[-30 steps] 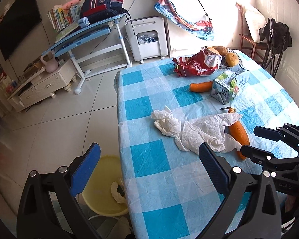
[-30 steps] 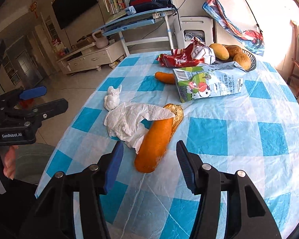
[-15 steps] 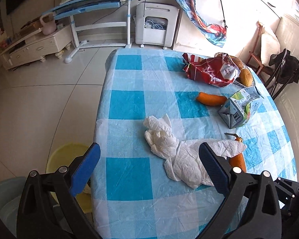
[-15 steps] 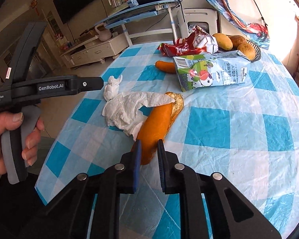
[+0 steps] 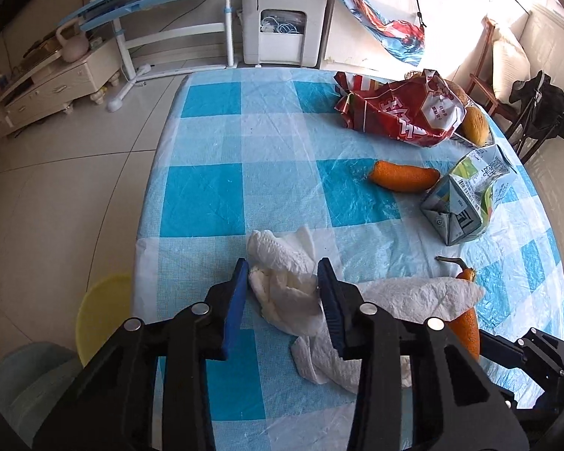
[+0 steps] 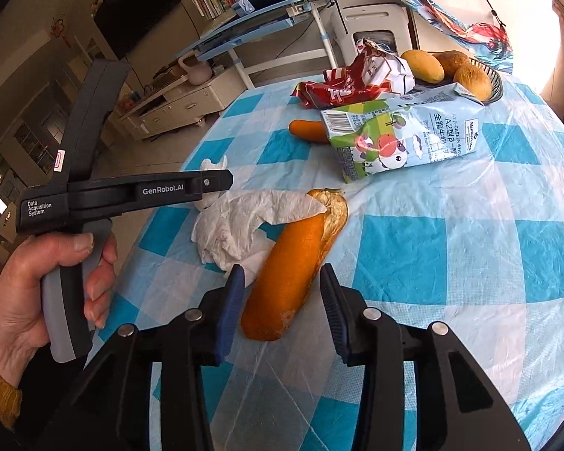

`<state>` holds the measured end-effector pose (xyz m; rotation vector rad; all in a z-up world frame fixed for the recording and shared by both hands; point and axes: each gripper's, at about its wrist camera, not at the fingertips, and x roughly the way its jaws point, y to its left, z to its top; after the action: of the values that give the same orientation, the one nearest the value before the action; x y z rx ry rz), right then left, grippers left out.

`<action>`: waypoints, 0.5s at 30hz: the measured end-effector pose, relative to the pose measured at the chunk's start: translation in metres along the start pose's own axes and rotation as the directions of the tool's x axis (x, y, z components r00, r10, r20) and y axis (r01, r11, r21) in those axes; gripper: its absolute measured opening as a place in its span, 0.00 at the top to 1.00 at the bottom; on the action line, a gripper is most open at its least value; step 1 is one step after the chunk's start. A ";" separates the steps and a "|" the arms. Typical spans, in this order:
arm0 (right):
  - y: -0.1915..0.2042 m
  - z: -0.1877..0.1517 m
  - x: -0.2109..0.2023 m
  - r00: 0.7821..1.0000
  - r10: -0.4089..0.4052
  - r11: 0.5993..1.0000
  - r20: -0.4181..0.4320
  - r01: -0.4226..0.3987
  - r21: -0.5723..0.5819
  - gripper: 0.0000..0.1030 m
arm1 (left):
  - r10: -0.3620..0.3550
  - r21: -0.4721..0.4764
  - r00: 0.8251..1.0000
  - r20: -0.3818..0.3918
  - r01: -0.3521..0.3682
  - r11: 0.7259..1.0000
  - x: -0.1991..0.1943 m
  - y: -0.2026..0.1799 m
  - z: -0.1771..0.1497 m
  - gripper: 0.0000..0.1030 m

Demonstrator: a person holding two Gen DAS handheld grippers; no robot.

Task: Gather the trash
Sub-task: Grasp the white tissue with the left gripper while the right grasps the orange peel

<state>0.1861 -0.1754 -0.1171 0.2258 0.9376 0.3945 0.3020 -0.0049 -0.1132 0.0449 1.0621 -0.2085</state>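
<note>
A crumpled white tissue (image 5: pixel 282 282) lies on the blue checked tablecloth (image 5: pixel 244 143). My left gripper (image 5: pixel 282 282) is closed around it, fingers touching both sides. A larger white paper towel (image 5: pixel 406 300) lies beside it, draped over an orange peel (image 6: pixel 293 270). My right gripper (image 6: pixel 278 293) is open, its fingers astride the near end of the peel. A crushed milk carton (image 6: pixel 402 139), a red snack bag (image 5: pixel 402 112) and a carrot piece (image 5: pixel 402 176) lie further back.
A yellow bin (image 5: pixel 101 319) stands on the floor left of the table, a grey bin (image 5: pixel 26 387) nearer. A basket of fruit (image 6: pixel 451 67) sits at the far table edge. A desk, cabinet and chair stand beyond.
My left gripper moved forward over the table and closed from wide open onto the crumpled tissue. My right gripper, nearly shut half a second ago, has opened around the peel's end.
</note>
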 end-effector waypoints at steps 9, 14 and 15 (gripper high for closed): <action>0.007 -0.012 -0.015 0.999 0.007 0.999 -0.033 -0.008 -0.043 0.74 | -0.047 -0.020 0.996 0.075 0.049 0.999 -0.040 0.026 -0.012 0.78; 0.012 -0.024 -0.027 0.998 -0.010 0.995 -0.064 0.004 -0.095 0.76 | -0.107 0.023 0.992 0.060 0.106 0.994 -0.059 0.033 -0.035 0.78; 0.013 -0.027 -0.029 0.997 -0.018 0.994 -0.070 0.010 -0.106 0.76 | -0.118 0.042 0.992 0.051 0.116 0.992 -0.061 0.031 -0.041 0.78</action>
<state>0.1461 -0.1751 -0.1068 0.1093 0.9843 0.4399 0.2438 0.0400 -0.0818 0.0122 1.0080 -0.3352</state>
